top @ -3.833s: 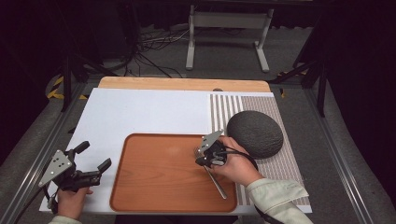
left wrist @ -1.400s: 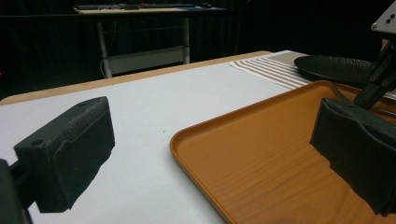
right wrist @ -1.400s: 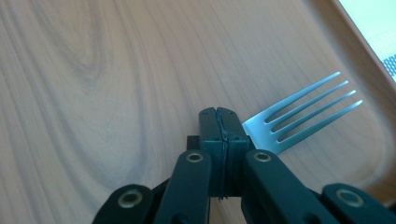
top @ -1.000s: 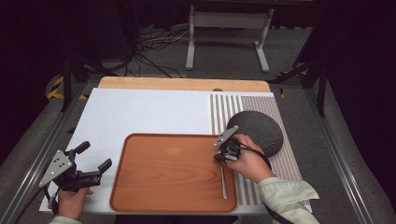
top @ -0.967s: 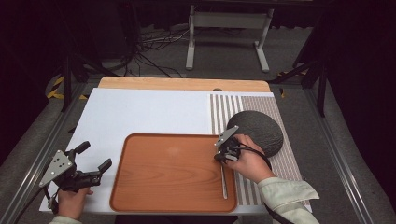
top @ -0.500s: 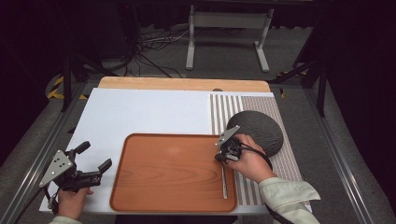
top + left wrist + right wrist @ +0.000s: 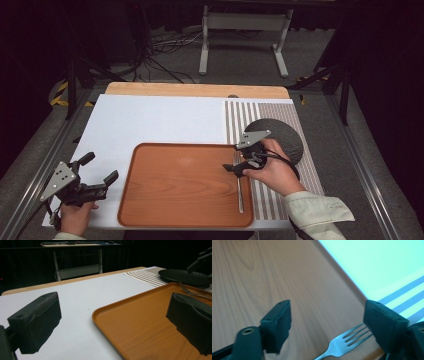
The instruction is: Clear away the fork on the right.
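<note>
The bench (image 7: 150, 120) carries a brown tray (image 7: 180, 185), with a striped mat (image 7: 280, 115) and a dark round plate (image 7: 287, 137) at its right. The left gripper (image 7: 100, 170) rests off the tray's left edge, fingers (image 7: 35, 320) wide and empty. The right gripper (image 7: 235, 169) hangs over the tray's right side, fingers (image 7: 384, 322) wide. The right gripper view shows the tines of the fork (image 7: 344, 342) between them; the high view shows its handle (image 7: 240, 192) lying along the tray's right rim.

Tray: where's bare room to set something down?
Most of the tray is bare, from its left rim to the fork along its right edge. The white mat behind it is bare too. Crowded at right: right gripper over the fork, dark plate on the striped mat.
</note>
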`<state>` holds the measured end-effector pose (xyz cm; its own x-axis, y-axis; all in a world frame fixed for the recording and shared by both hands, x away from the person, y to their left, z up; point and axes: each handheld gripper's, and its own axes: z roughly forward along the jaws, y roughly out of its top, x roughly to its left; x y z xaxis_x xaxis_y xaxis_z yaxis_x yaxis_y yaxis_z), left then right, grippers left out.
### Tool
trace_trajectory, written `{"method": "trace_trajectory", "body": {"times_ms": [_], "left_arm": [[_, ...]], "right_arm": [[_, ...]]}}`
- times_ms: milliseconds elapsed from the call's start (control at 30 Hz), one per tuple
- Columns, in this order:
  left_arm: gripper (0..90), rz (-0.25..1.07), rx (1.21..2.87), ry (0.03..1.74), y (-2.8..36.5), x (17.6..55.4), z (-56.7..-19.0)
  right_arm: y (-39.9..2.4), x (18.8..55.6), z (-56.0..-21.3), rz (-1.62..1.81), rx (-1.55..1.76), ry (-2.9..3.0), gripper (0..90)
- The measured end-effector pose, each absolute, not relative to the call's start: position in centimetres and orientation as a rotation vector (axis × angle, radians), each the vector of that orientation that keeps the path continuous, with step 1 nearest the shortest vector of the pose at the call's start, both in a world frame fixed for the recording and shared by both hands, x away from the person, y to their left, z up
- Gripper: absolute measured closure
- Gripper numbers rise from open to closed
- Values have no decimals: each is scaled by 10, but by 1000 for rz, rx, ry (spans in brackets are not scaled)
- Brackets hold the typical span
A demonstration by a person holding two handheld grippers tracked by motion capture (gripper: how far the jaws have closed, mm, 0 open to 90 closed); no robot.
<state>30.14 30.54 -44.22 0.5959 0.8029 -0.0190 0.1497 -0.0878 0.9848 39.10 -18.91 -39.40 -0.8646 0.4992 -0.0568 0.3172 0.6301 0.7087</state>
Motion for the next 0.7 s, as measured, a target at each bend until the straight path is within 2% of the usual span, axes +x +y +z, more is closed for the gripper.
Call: {"method": "trace_trajectory", "body": {"times_ms": [400,700], "left_arm": [[4,652,1599,825,307,304,-443],[4,654,1598,830,308,305,-443]], "right_arm": [[-210,378,-371,1217,594,2446,148],[-239,361,-371,1369,611,2281,130]]}}
